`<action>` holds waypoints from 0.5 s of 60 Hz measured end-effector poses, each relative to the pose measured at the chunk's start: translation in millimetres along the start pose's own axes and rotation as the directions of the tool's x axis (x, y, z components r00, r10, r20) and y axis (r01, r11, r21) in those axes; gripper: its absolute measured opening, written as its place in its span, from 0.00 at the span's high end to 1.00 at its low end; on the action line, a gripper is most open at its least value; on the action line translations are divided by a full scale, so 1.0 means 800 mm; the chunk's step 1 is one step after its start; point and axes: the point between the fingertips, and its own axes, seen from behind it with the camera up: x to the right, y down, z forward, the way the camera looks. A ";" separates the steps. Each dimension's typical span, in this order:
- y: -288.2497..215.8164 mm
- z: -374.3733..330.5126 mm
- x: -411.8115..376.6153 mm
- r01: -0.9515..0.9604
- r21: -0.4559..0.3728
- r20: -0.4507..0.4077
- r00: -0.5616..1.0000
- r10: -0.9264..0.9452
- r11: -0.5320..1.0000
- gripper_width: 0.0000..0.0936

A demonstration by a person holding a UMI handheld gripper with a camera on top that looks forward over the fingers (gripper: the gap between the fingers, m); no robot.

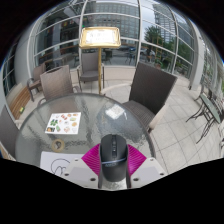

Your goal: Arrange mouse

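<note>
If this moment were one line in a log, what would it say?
gripper: shut on mouse | mouse: between pink pads, above round glass table | chairs beyond

the gap between the gripper (113, 163) fingers is being filled by the mouse (112, 150). bare table (120, 112) glass is being left free toward 12 o'clock. passage at 10 o'clock is being narrowed by a card (64, 123), and at 8 o'clock by a paper (62, 161). chairs (152, 88) are being seen beyond the rim.

Matt dark plastic mouse (112, 152); glossy glass tabletop (60, 108); white paper sheet (62, 162)
</note>
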 end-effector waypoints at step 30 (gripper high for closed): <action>0.092 0.016 -0.265 0.120 -0.087 0.142 0.984 -0.107 0.989 0.66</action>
